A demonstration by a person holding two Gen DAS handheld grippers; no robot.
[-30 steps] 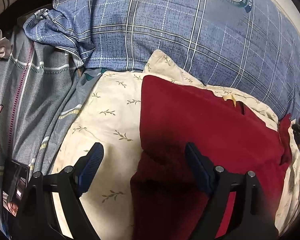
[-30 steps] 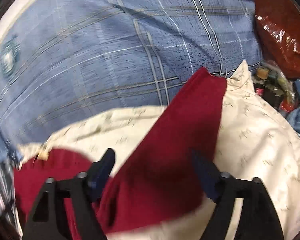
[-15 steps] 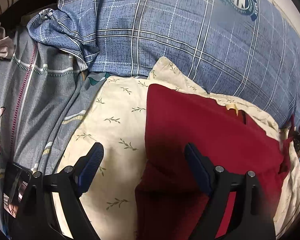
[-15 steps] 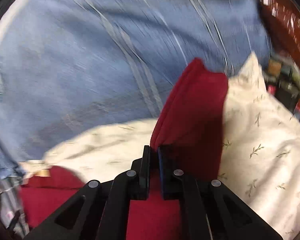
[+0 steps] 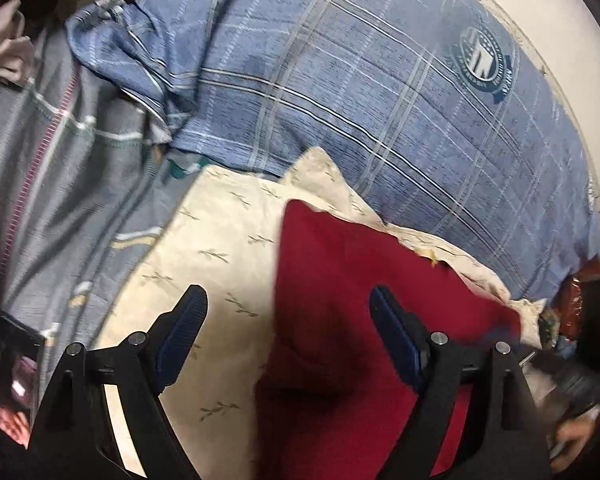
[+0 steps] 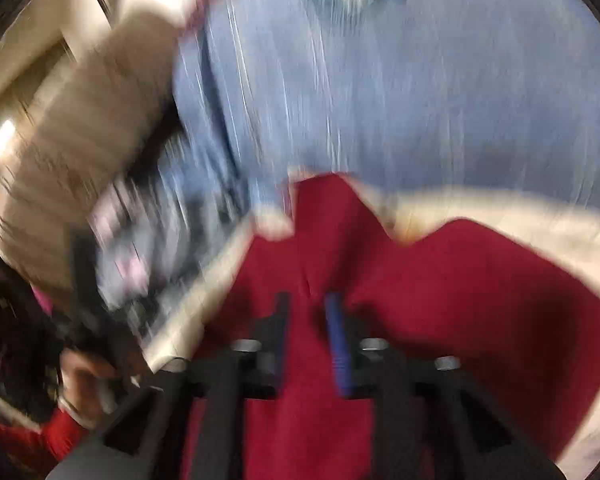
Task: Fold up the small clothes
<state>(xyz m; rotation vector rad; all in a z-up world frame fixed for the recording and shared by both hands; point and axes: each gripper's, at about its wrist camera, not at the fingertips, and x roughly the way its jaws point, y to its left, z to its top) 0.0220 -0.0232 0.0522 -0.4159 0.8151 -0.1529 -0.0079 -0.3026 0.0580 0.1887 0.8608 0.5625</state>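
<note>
Red garment (image 5: pixel 364 320): lies spread on the cream cloth (image 5: pixel 220 264); left edge straight, a fold across its near part; in the right wrist view it fills the lower middle (image 6: pixel 460 300).
Cream cloth: leaf-printed, under the garment, showing at its left and along its far edge.
Blue quilt (image 5: pixel 360 92): plaid, with a round crest, behind the cream cloth.
Grey bedding (image 5: pixel 60 184): striped, left of the cream cloth.
Left gripper (image 5: pixel 288 328): jaws wide apart, nothing held; it hangs above the garment's left edge, one finger over cream cloth, the other over red.
Right gripper (image 6: pixel 308 320): jaws narrow and have just been opening; red fabric shows through the gap, but the pads do not press it; view heavily blurred.
Hand (image 6: pixel 84 380): low left in the right wrist view, blurred.
</note>
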